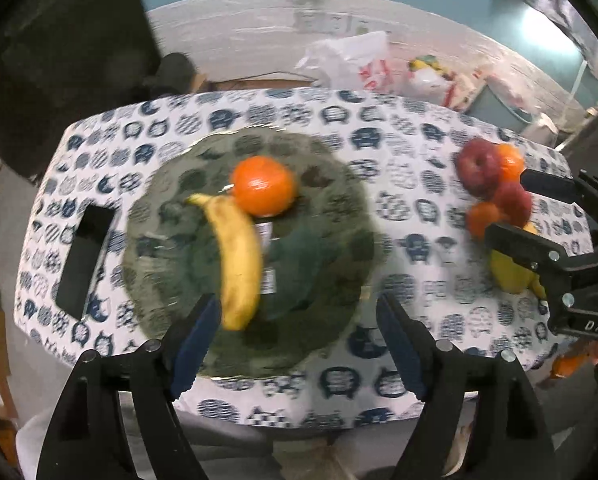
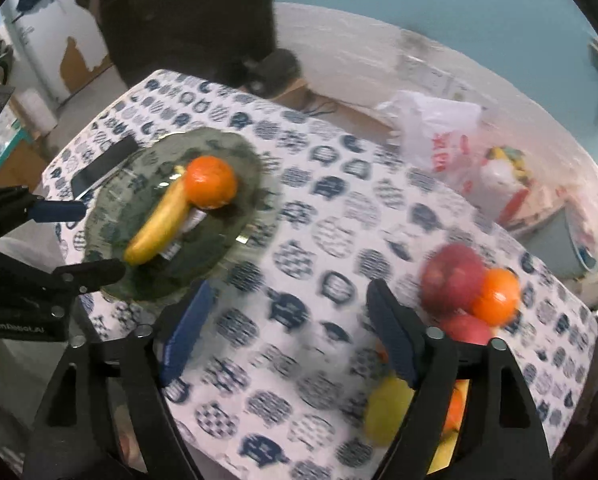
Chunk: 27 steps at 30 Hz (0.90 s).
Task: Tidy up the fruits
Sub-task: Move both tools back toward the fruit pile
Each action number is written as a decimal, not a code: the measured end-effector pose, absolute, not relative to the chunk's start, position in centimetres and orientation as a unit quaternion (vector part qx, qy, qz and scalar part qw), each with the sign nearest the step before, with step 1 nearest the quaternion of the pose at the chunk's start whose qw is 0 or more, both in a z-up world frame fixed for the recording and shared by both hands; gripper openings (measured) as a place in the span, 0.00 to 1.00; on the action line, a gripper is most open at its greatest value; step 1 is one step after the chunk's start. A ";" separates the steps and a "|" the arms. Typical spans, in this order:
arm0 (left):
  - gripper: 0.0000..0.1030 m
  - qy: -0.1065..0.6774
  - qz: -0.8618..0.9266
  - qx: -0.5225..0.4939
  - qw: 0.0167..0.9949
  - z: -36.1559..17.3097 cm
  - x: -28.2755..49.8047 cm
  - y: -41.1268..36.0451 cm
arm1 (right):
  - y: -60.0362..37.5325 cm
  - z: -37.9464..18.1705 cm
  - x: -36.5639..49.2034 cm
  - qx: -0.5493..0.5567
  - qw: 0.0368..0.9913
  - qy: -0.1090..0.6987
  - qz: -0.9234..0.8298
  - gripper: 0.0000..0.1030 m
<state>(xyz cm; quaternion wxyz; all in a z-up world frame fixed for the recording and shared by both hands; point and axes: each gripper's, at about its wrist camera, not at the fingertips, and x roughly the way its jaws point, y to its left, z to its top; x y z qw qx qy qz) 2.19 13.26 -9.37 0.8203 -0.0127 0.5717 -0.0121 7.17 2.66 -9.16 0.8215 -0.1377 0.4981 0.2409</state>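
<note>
Both grippers, left gripper and right gripper, gape empty; the apple at two o'clock is firm, slick — squeeze its middle.

A lived-in home room, by the look of it: a small table under a cat-print cloth, fruit on a green glass plate, plastic shopping bags slumped on the floor by a scuffed white wall, and cardboard leaning off to one side.
</note>
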 end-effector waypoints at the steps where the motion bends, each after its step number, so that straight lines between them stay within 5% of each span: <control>1: 0.79 0.571 -0.017 -0.012 0.821 -9.3 2.2 12.7 | 1.8 -9.0 7.1 -0.134 0.823 0.499 0.235 0.80; 5: 0.85 0.566 -0.046 0.005 0.823 -8.7 2.4 9.4 | -2.2 -8.7 6.8 -0.117 0.828 0.509 0.202 0.80; 27: 0.85 0.593 -0.130 0.089 0.790 -11.2 3.9 -2.5 | -17.4 -14.1 4.5 -0.036 0.795 0.602 0.071 0.81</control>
